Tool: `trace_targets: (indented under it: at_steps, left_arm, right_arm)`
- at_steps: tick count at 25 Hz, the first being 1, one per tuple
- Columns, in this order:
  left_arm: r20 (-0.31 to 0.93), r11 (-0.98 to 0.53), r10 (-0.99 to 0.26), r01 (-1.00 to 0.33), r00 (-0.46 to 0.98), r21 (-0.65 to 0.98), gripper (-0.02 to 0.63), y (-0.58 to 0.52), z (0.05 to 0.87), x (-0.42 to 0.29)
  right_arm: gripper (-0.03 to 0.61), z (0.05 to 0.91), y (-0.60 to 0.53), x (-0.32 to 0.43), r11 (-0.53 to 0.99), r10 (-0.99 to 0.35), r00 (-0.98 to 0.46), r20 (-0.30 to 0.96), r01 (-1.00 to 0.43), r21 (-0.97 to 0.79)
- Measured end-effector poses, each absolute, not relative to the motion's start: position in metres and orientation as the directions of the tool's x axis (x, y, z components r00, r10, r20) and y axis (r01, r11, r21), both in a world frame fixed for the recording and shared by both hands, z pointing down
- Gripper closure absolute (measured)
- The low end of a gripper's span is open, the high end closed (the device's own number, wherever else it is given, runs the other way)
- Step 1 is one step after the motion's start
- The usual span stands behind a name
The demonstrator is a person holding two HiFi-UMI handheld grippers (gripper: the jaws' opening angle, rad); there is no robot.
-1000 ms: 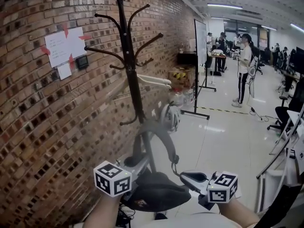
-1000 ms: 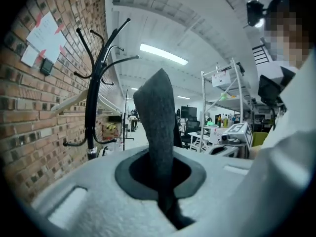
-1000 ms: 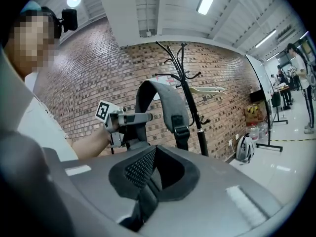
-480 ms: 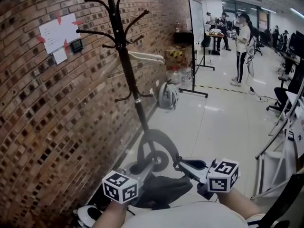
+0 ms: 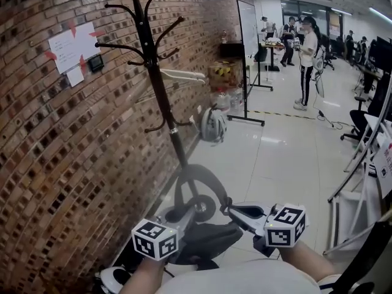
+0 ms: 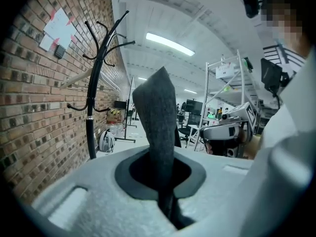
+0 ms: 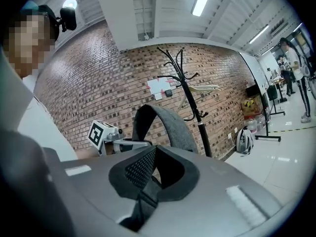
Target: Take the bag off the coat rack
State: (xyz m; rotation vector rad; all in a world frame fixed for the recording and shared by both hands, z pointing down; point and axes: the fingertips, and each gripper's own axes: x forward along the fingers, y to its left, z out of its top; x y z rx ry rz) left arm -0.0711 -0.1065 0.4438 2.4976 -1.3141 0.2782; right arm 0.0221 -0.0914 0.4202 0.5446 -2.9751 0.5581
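Note:
The dark grey bag (image 5: 205, 242) hangs low in front of me, clear of the black coat rack (image 5: 160, 97), and its grey strap (image 5: 197, 179) loops up between the two grippers. My left gripper (image 5: 190, 212) is shut on one side of the strap (image 6: 157, 117). My right gripper (image 5: 228, 211) is shut on the other side, where the strap (image 7: 165, 125) narrows to black webbing. The rack (image 6: 91, 117) stands against the brick wall, and the hooks that show are bare. In the right gripper view the rack (image 7: 195, 107) stands beyond the strap.
A brick wall (image 5: 55, 164) runs along the left. A white helmet (image 5: 212, 125) sits by the rack's pole. A whiteboard on a stand (image 5: 248, 48) and people (image 5: 304, 60) are farther back. A white metal frame (image 5: 361, 164) and an office chair stand at the right.
The bag and both grippers have drawn back from the rack's pole toward me. The strap loop no longer overlaps the pole. Both grips on the strap are unchanged.

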Motion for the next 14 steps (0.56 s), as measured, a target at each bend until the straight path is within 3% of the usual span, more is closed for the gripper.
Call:
trace_targets:
  at_steps: [14]
  left_arm:
    - [0.315,-0.522,-0.767,-0.829,0.559,0.199,0.607,-0.105,0.456,-0.088]
  right_arm:
    - [0.580,0.431,-0.091,0.008,0.871,-0.330,-0.932,0.149,-0.362,-0.333]
